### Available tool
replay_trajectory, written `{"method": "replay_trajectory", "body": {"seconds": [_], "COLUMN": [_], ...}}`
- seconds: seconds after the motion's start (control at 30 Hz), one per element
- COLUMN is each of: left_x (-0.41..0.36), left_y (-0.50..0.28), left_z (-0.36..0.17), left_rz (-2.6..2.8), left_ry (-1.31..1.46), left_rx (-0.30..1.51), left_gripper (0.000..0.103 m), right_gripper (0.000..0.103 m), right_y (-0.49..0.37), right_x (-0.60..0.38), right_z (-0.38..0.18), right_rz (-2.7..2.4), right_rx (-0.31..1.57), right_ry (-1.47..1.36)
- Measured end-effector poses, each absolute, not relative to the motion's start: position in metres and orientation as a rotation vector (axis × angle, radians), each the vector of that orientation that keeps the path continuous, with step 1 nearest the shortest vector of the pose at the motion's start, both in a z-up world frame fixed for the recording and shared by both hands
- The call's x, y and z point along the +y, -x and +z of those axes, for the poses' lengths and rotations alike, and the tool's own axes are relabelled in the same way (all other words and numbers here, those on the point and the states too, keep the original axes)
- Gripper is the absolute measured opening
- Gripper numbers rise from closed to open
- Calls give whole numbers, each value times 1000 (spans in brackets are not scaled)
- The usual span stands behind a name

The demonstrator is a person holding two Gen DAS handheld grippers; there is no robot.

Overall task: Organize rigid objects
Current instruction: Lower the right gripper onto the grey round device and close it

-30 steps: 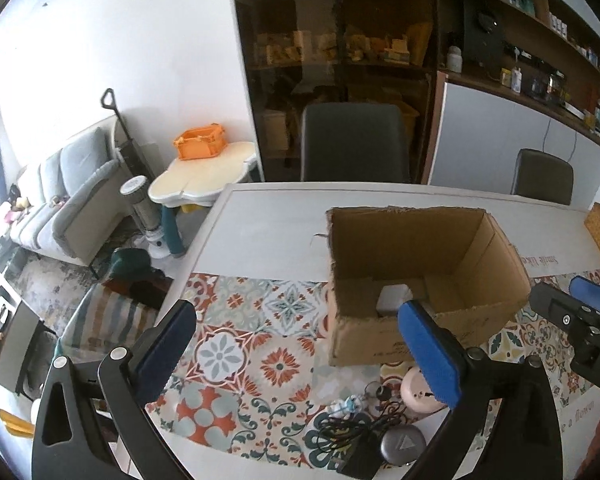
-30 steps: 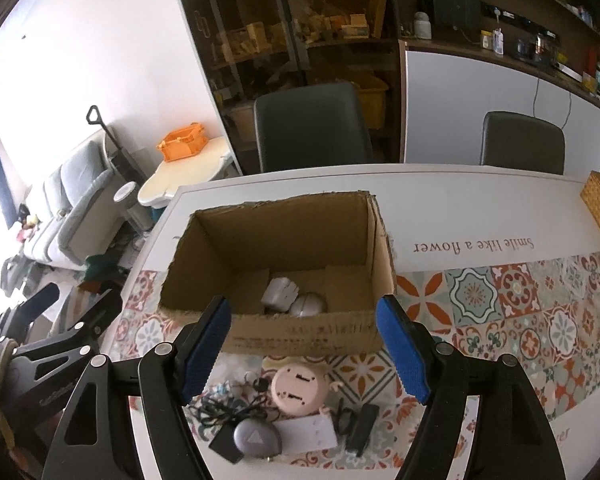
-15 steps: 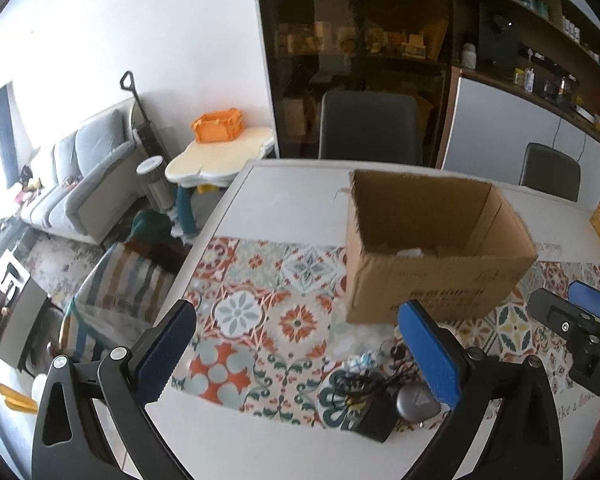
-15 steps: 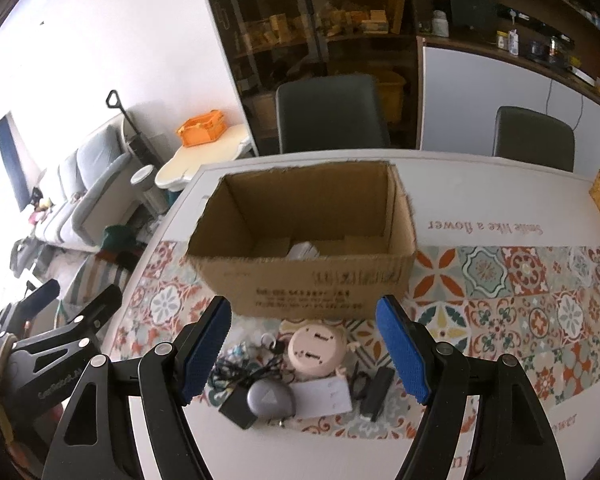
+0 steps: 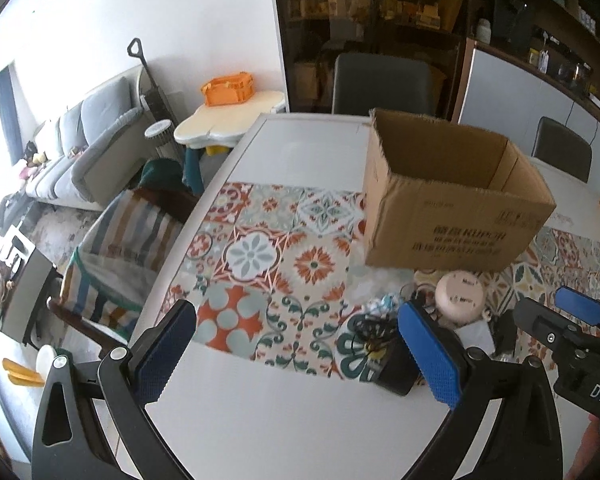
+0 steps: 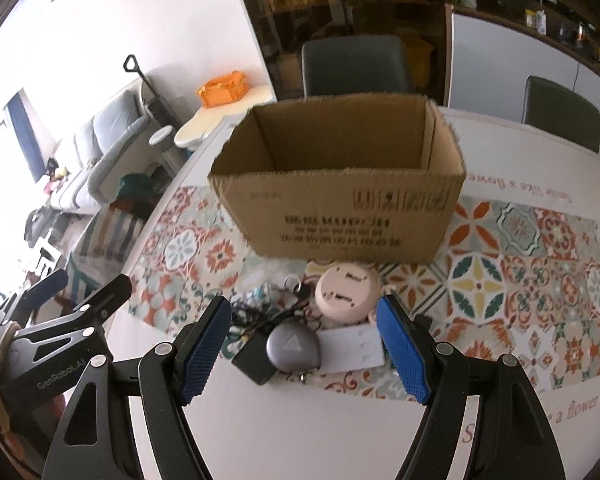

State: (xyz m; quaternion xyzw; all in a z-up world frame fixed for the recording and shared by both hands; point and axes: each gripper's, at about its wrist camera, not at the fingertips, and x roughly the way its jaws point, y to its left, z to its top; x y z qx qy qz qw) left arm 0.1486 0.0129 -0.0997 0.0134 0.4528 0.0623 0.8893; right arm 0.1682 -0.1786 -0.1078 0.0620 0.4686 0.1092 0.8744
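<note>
Grippers both spread wide, empty: left gripper (image 5: 300, 350), right gripper (image 6: 301, 346) above gadget pile (image 6: 300, 340) beside box (image 6: 339, 200).

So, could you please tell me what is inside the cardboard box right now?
Only the bare inner walls of the cardboard box show in both wrist views; its front wall covers the floor, so any contents are hidden.

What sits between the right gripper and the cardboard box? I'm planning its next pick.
In the right wrist view: a grey rounded device, a black adapter, a white card, tangled cables and a pink round device.
</note>
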Motion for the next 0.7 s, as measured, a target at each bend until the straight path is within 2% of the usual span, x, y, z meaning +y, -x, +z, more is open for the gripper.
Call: {"method": "replay_trajectory", "body": {"seconds": [0.7], "left_x": [23], "left_y": [-138], "left_z": [-163], "left_rz": [138], "left_ry": [-32], "left_rx": [1118], "left_gripper": [103], "right_gripper": [75], "right_y": [-174], "right_x": [-148], "right_z": [-175], "right_rz": [342], "right_rx": [1133], "right_ry": [-73]}}
